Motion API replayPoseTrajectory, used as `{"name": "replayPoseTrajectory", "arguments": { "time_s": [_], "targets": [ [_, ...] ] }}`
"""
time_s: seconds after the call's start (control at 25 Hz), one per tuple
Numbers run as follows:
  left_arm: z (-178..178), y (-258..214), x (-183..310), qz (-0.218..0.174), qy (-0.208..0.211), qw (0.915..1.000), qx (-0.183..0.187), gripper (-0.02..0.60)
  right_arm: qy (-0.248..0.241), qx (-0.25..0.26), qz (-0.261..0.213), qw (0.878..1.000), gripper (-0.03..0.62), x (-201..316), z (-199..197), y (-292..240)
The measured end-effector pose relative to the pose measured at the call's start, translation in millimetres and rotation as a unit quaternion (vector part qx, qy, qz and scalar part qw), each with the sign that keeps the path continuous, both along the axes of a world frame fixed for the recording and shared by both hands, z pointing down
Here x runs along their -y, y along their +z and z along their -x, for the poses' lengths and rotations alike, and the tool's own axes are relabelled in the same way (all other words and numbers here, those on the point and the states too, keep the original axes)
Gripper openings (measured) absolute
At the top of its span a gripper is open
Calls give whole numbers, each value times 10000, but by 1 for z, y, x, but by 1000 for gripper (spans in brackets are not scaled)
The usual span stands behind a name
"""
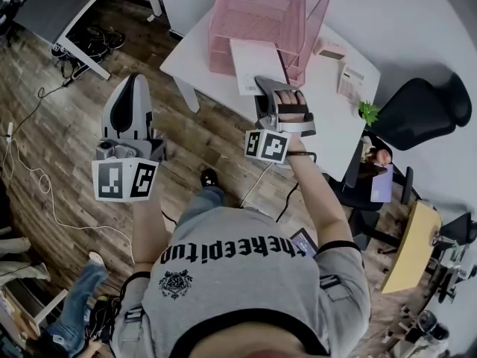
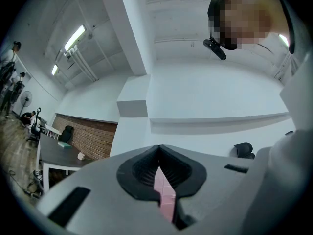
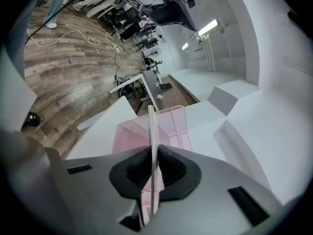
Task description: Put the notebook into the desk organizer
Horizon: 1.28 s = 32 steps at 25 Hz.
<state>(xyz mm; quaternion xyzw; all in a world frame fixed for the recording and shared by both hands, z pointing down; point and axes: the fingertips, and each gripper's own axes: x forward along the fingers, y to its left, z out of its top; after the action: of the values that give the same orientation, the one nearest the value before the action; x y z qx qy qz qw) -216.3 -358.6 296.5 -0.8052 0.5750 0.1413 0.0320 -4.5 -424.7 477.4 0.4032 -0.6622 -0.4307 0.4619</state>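
Observation:
A pink mesh desk organizer (image 1: pixel 257 21) stands on the white table (image 1: pixel 328 125). My right gripper (image 1: pixel 262 86) is shut on a thin white notebook (image 1: pixel 252 66), whose far edge lies at the organizer's front. In the right gripper view the notebook (image 3: pixel 152 126) stands edge-on between the jaws of the right gripper (image 3: pixel 153 153), in line with the organizer (image 3: pixel 173 124) beyond it. My left gripper (image 1: pixel 134 82) hangs to the left over the wooden floor, away from the table. In its own view the left gripper (image 2: pixel 158 150) is shut and holds nothing; a sliver of pink shows through the slit.
Two small pale boxes (image 1: pixel 332 48) (image 1: pixel 350 82) and a little green plant (image 1: pixel 367 112) sit at the table's right. A black office chair (image 1: pixel 426 109) stands to the right. A dark desk (image 1: pixel 63 6) and cables (image 1: pixel 45 192) occupy the floor on the left.

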Motion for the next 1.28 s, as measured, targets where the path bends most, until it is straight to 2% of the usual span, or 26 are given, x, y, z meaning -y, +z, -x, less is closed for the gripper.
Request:
{"name": "replayPoseTrajectory", "arguments": {
  "time_s": [0.64, 1.0, 1.28],
  "targets": [
    [18, 4, 17, 74, -1, 9999, 68, 5, 288, 15, 914, 9954, 26, 37, 13, 27],
    [27, 9, 27, 108, 1, 9999, 55, 5, 362, 57, 1375, 9898, 77, 52, 19, 44],
    [38, 11, 34, 126, -60, 9999, 44, 5, 420, 343, 1390, 9888, 83, 66, 25, 34]
  ]
}}
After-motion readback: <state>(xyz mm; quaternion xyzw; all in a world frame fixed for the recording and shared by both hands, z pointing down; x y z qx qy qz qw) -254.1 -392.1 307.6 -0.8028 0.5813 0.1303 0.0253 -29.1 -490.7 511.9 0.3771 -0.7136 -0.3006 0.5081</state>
